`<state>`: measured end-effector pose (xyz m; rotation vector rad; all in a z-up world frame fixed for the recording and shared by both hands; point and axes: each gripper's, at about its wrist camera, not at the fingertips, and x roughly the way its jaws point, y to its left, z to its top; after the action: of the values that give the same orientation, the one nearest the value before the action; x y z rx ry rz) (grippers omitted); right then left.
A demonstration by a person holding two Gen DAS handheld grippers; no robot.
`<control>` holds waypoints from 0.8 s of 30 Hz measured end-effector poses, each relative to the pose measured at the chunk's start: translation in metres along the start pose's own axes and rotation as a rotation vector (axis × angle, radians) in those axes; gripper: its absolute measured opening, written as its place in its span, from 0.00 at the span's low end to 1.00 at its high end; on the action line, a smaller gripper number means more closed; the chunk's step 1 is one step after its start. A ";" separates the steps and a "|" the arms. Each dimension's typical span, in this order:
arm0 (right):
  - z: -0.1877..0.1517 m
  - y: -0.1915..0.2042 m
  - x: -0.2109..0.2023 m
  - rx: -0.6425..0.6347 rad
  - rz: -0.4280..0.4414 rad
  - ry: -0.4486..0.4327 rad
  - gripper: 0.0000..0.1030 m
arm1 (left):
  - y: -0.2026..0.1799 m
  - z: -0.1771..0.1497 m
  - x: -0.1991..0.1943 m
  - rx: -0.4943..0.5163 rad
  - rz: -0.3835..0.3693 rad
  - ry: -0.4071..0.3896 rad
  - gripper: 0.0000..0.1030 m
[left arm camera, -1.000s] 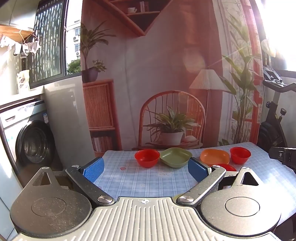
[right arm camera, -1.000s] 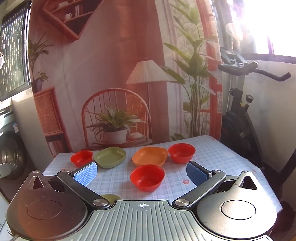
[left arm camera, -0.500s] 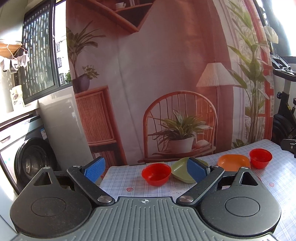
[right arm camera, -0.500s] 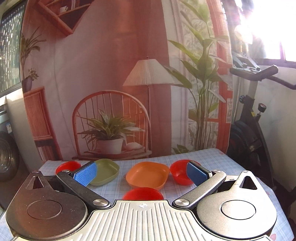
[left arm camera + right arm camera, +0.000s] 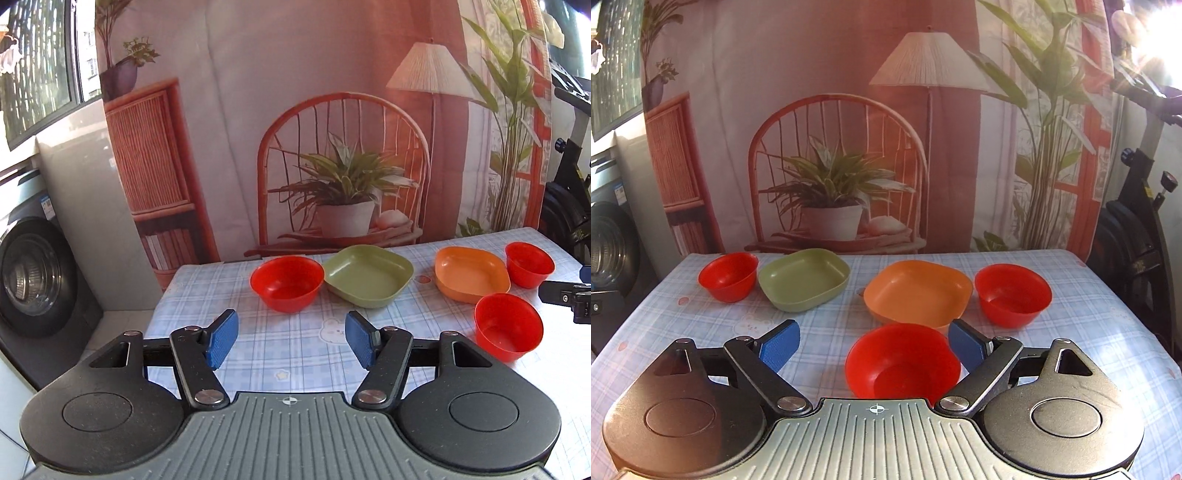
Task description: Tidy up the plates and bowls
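Both cameras have dipped toward the checked tablecloth (image 5: pixel 1089 314) since a moment ago: the spread, empty right gripper (image 5: pixel 873 345) now frames the nearest red bowl (image 5: pixel 903 360) at lower centre, likely first pickup, while the left gripper (image 5: pixel 290 338) hangs spread and empty.

**Colour rundown of my table setup**

My table has a pale blue and white checked cloth (image 5: pixel 1071 314) with little pink spots and a faint white bunny print on it. Three bowls are bright red: one at the left (image 5: pixel 728 275), one at the right (image 5: pixel 1013 295) and one close to me (image 5: pixel 903 360). The squarish plate (image 5: pixel 804 277) next to the left bowl is olive green, and the other plate (image 5: pixel 918 291) is orange. My left gripper (image 5: pixel 290 338) and right gripper (image 5: pixel 873 345) are both black and grey, with blue textured pads (image 5: pixel 779 349). The backdrop (image 5: pixel 849 92) behind is printed in rusty red and cream, with green plants.
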<state>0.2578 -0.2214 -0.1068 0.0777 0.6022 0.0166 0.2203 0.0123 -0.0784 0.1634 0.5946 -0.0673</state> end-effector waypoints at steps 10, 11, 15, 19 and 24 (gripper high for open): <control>-0.035 0.023 0.038 -0.063 0.112 0.164 0.48 | -0.010 -0.059 0.054 -0.065 -0.122 0.229 0.42; -0.038 0.024 0.039 -0.067 0.121 0.178 0.46 | -0.012 -0.067 0.057 -0.066 -0.135 0.259 0.42; -0.054 0.029 0.049 -0.090 0.143 0.254 0.35 | -0.017 -0.086 0.074 -0.096 -0.210 0.337 0.36; -0.064 0.032 0.055 -0.091 0.171 0.320 0.28 | -0.022 -0.092 0.080 -0.101 -0.237 0.380 0.36; -0.073 0.034 0.053 -0.102 0.193 0.377 0.15 | -0.027 -0.099 0.084 -0.113 -0.274 0.425 0.30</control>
<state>0.2600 -0.1805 -0.1943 0.0329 0.9676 0.2536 0.2316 0.0011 -0.2099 -0.0173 1.0402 -0.2679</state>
